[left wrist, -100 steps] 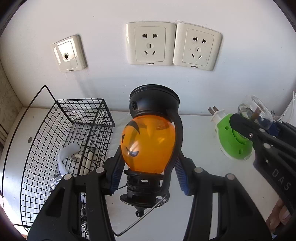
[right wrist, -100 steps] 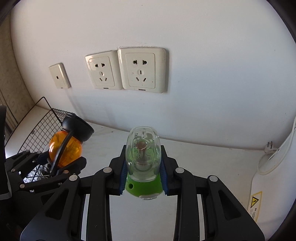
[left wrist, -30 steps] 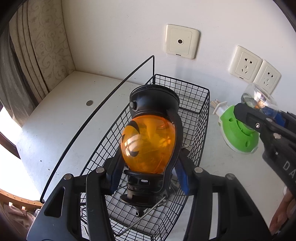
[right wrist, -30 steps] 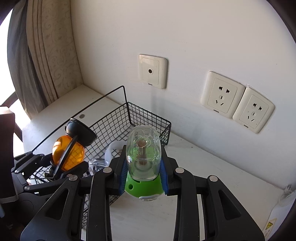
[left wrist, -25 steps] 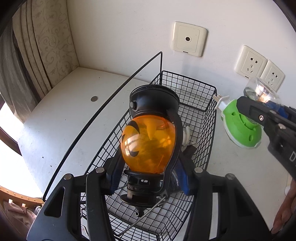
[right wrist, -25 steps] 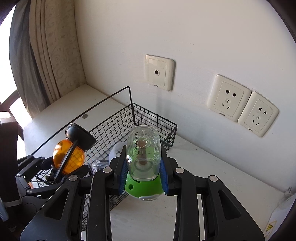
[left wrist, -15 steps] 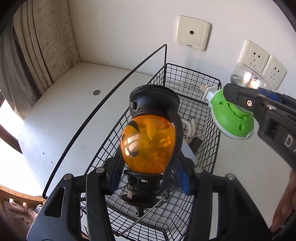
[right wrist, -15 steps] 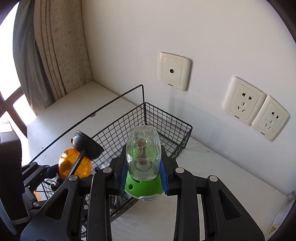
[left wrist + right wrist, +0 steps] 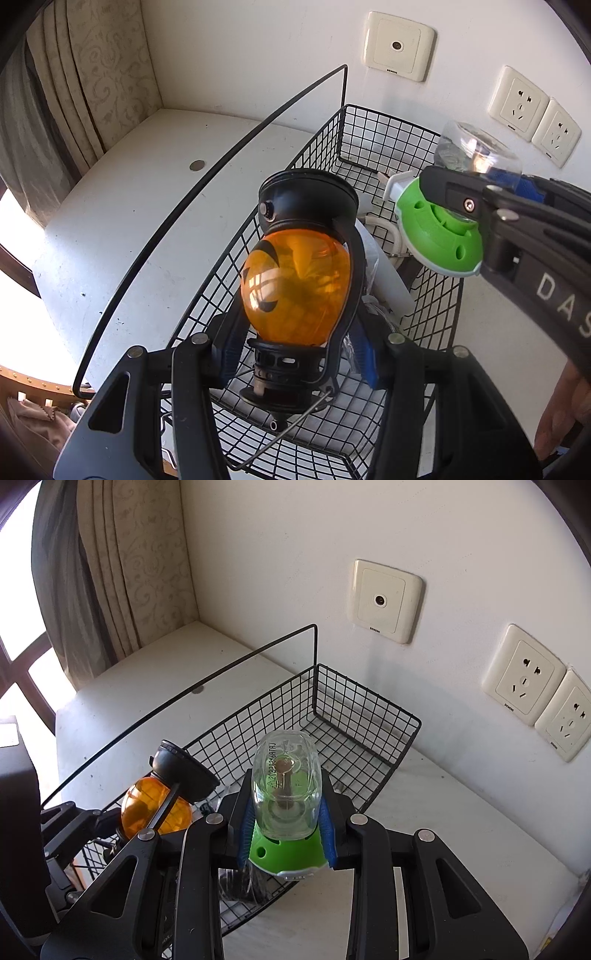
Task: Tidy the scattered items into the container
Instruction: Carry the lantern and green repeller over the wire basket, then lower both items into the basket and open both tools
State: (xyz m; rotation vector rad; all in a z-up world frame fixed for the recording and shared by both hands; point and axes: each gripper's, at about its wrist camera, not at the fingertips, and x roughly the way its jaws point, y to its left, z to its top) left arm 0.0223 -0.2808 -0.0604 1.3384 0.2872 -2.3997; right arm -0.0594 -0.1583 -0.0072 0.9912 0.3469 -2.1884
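My left gripper (image 9: 295,347) is shut on an orange pumpkin lantern (image 9: 295,284) with a black cap, held above the black wire basket (image 9: 384,122). My right gripper (image 9: 286,823) is shut on a green plug-in device with a clear bottle (image 9: 286,786), hovering over the basket's right rim (image 9: 406,746). In the left wrist view that green device (image 9: 436,229) hangs at the right over the basket's far end. The lantern (image 9: 155,808) shows at the lower left of the right wrist view. White and clear items (image 9: 384,273) lie in the basket, partly hidden.
The basket stands on a white counter (image 9: 122,221) in a wall corner, its tall wire handle (image 9: 221,173) arching on the left. Wall sockets (image 9: 524,679) and an antenna plate (image 9: 384,605) are behind. A curtain (image 9: 122,565) hangs at left. A person's fingers (image 9: 561,413) show at right.
Both grippers moved toward and lower over the basket. The green device shifted left, from beside the basket to above its far right part. Both grips stayed the same.
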